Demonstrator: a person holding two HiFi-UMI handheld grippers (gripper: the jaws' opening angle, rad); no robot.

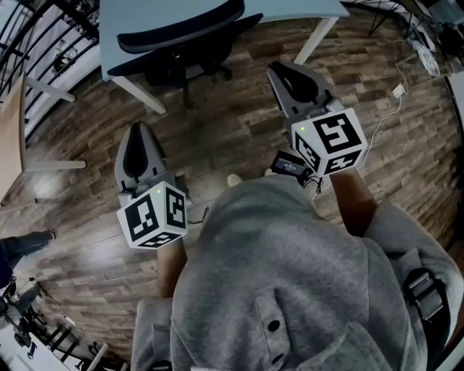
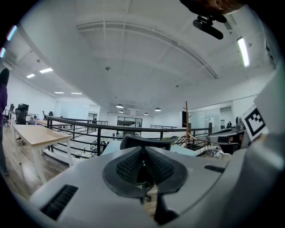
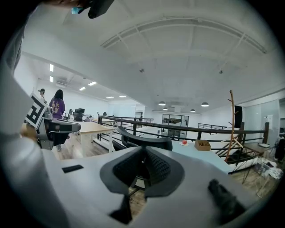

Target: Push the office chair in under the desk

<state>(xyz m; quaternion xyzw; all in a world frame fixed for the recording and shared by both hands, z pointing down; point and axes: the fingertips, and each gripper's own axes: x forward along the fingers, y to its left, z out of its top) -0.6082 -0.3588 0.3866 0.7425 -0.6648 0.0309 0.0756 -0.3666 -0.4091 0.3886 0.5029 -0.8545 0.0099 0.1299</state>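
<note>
While office chair (image 1: 181,30) stands at desk (image 1: 304,6), left claw (image 1: 139,130) and right claw (image 1: 280,71) pressed together, empty, apart from chair.

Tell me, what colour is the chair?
The chair is black; the head view shows it best.

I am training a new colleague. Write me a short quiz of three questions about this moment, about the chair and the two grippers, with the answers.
1. True or false: the left gripper touches the office chair.
2. What do the jaws of the right gripper hold? A) the chair's back B) a cable C) nothing
3. Fill in the missing word: both grippers hang over a ____ floor.

Key: 1 false, it is apart from the chair; 2 C, the jaws are together and empty; 3 wooden.
</note>
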